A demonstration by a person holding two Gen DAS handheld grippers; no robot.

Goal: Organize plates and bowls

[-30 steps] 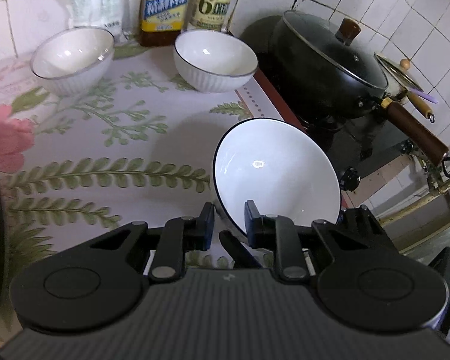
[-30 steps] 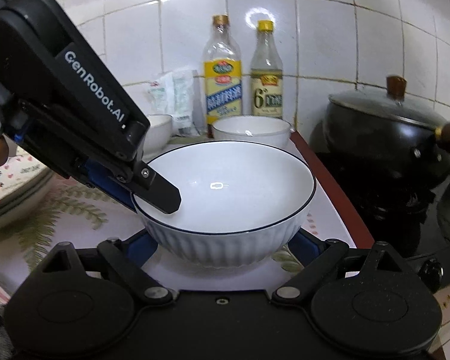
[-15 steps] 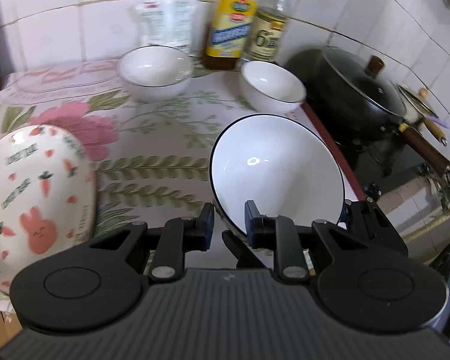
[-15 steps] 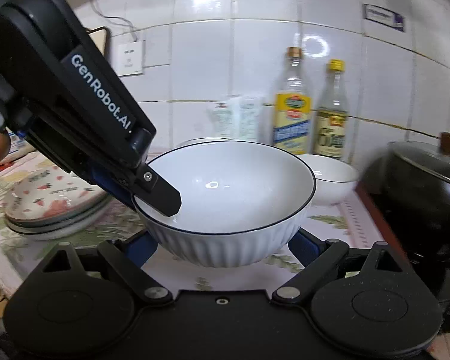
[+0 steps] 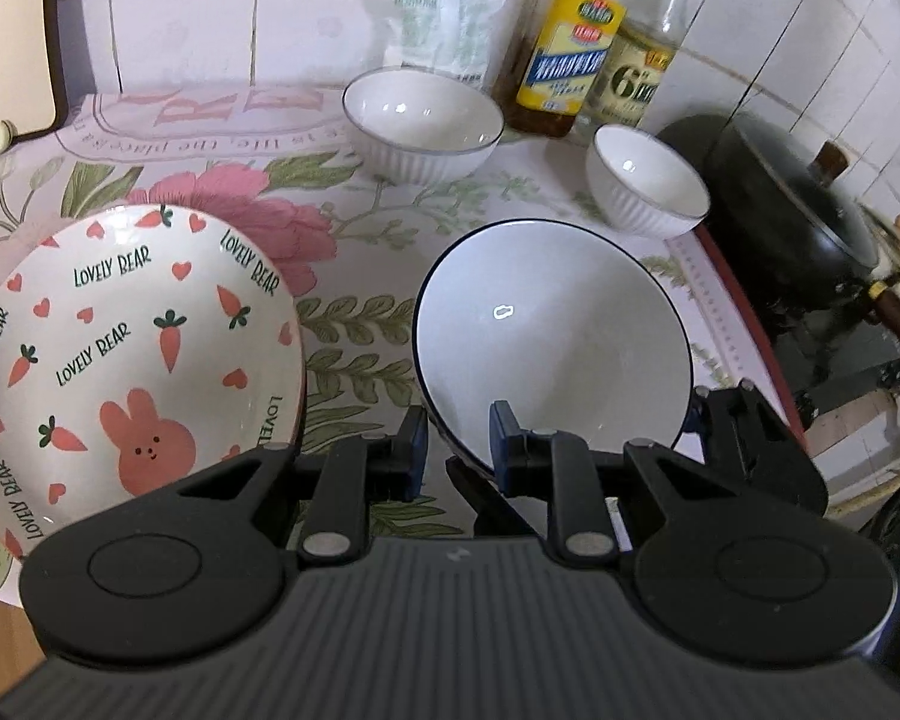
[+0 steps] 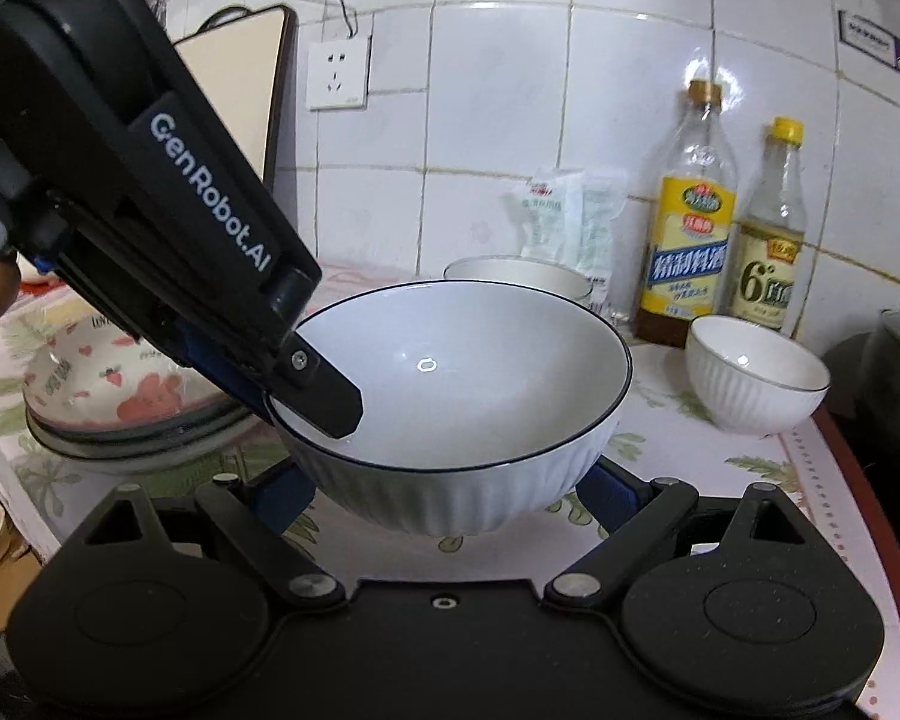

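Note:
A large white bowl with a dark rim [image 5: 552, 336] hangs above the flowered counter, tilted in the left wrist view. My left gripper [image 5: 456, 444] is shut on its near rim, one finger inside and one outside. My right gripper [image 6: 444, 492] spans the bowl's ribbed body [image 6: 450, 372], with both blue pads against its sides. To the left lies a carrot-and-rabbit plate [image 5: 132, 348] on top of a stack [image 6: 120, 396]. A medium white bowl [image 5: 423, 120] and a small white bowl [image 5: 648, 180] stand at the back.
Two sauce bottles [image 5: 576, 42] and a plastic bag [image 5: 444, 18] stand against the tiled wall. A lidded black wok [image 5: 792, 210] sits on the stove at the right. A cutting board [image 6: 234, 96] leans at the back left. The counter's front edge runs close below the plates.
Both grippers have carried the large bowl leftward over the counter. The rabbit plate has come fully into view at the left, and the wok has slid toward the right edge.

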